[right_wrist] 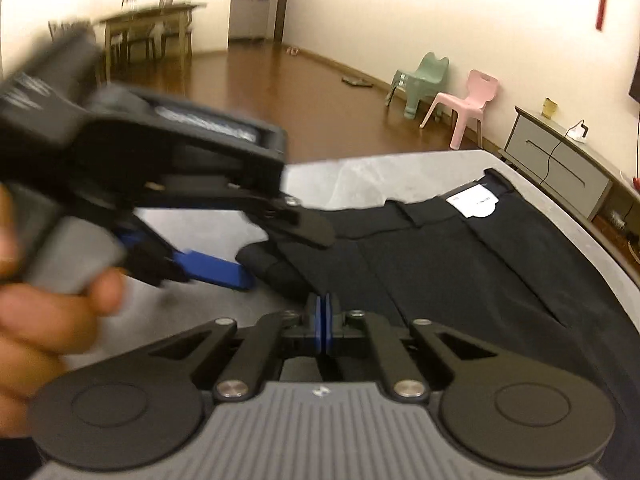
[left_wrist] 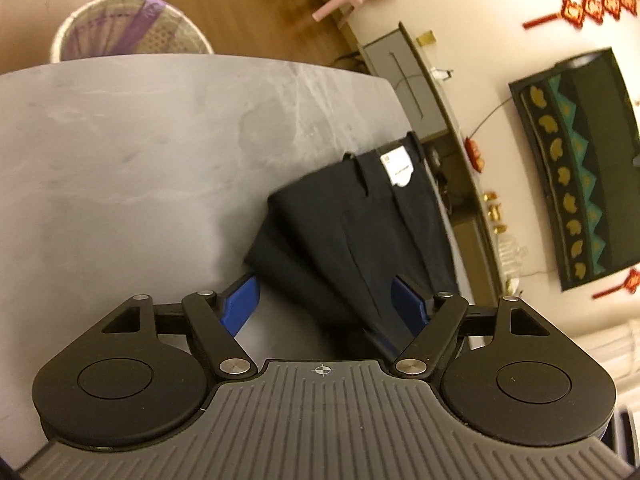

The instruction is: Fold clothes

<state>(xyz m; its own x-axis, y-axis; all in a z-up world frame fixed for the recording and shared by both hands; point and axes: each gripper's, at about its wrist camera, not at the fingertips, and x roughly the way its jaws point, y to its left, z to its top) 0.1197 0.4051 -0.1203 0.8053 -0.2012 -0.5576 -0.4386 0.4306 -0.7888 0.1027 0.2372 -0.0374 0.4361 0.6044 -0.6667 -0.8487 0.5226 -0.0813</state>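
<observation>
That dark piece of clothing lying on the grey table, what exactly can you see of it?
The dark trousers look like smooth navy or black woven cloth. They lie folded flat on the grey table, near its far corner, with the waistband, a belt loop and a white paper tag showing at the far end. Pressed creases run along the legs. A rounded fold bulges at the left edge. The left gripper, jaws open, hangs over the near end; whether it touches the cloth is unclear.

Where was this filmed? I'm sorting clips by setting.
Most likely a home living room: a television hangs on the wall above a low cabinet, small plastic chairs stand on the wood floor, and a dining table sits at the far end.
</observation>
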